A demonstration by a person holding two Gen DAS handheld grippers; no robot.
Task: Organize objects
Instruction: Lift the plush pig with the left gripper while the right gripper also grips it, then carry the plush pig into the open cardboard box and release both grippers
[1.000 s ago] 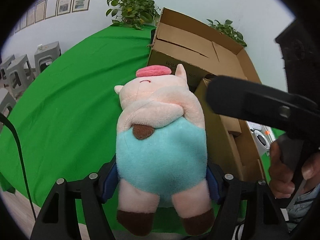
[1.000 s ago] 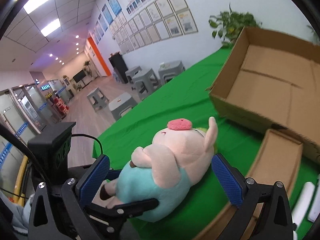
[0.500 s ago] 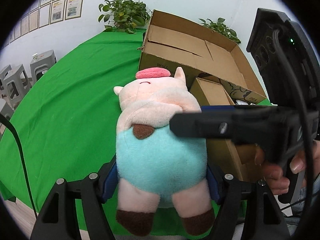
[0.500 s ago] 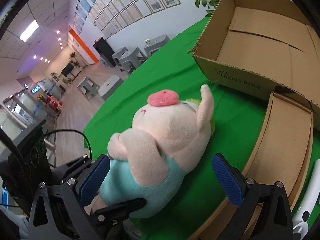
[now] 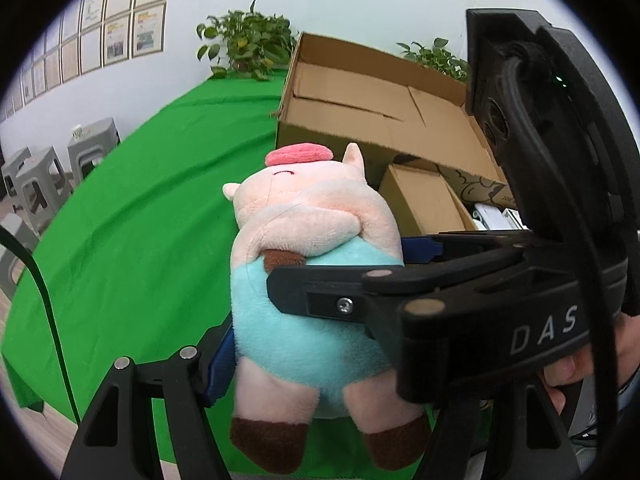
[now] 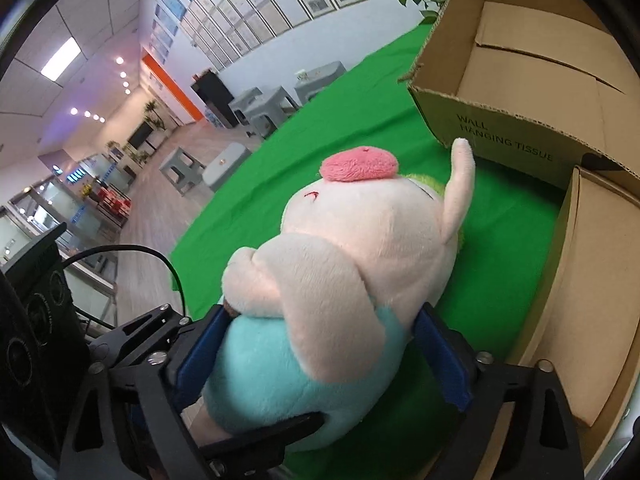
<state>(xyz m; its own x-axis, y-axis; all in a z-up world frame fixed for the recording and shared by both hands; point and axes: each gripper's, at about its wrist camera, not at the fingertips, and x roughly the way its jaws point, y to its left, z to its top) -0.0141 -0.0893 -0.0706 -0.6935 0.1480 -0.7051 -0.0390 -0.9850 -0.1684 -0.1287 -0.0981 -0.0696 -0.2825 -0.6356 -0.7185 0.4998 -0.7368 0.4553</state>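
Observation:
A plush pig (image 5: 308, 280) with a pink body, teal trousers and brown feet hangs above the green table. My left gripper (image 5: 312, 360) is shut on its lower belly. My right gripper (image 6: 320, 356) has closed from the side, its blue pads pressing both flanks of the pig (image 6: 344, 280). The right gripper's black body crosses the right half of the left wrist view. A large open cardboard box (image 5: 380, 120) stands beyond the pig; it also shows in the right wrist view (image 6: 540, 92).
A smaller cardboard box (image 5: 424, 200) sits by the big box, also in the right wrist view (image 6: 588, 280). The green tablecloth (image 5: 120, 220) spreads left. Grey stools (image 5: 36, 184) stand off the table. Potted plants (image 5: 248, 44) are behind.
My right gripper has come in from the right and closed its jaws onto the pig's belly. The left gripper has kept its hold on the pig throughout.

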